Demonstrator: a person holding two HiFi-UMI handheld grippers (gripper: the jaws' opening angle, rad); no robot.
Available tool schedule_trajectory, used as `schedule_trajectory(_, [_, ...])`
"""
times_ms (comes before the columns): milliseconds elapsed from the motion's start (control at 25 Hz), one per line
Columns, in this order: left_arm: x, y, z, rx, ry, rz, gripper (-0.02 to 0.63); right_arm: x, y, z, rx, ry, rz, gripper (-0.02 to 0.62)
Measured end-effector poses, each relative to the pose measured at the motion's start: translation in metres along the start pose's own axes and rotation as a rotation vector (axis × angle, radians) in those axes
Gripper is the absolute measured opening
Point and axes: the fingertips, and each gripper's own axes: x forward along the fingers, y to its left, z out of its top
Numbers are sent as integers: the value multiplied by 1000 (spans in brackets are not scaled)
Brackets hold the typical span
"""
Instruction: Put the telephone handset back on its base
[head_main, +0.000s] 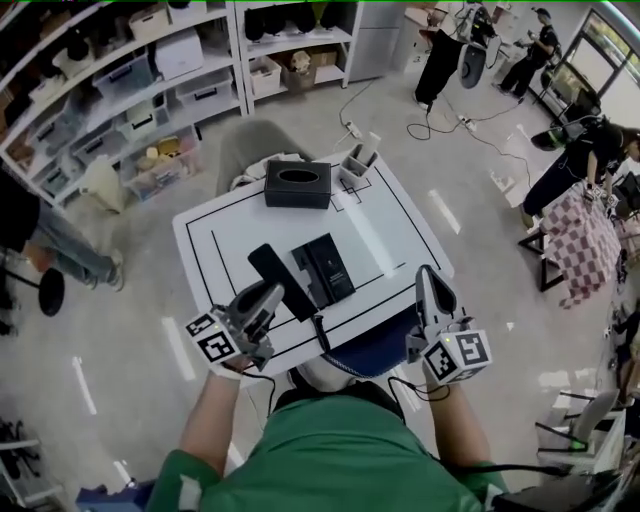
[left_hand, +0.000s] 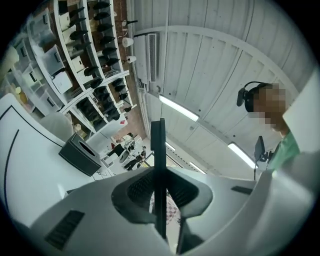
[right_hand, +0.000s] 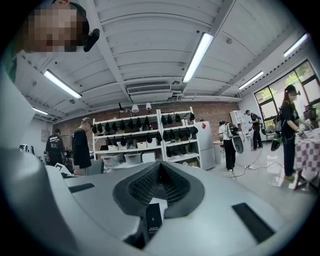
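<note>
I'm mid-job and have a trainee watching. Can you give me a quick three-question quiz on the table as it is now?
1. True or false: the handset sits on the base.
2. Which stands at the far edge of the table? A) tissue box B) mug C) keyboard
3. Fill in: the left claw is ____ (open or shut).

Key:
1. False. It lies on the table, just left of the base.
2. A.
3. Shut.
</note>
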Motion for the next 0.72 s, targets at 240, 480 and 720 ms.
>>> schedule_trajectory(240, [25,32,-23,-61,64,-10,81,9,-12,-14,8,17,-31,23])
schedule_trajectory(480, [36,66,-64,-121,156,61,81,19,-17,-31,38,61,12,23])
schedule_trajectory(720, [45,115,-105,-194,194,173,81,31,-38,-47,56,97,55,23])
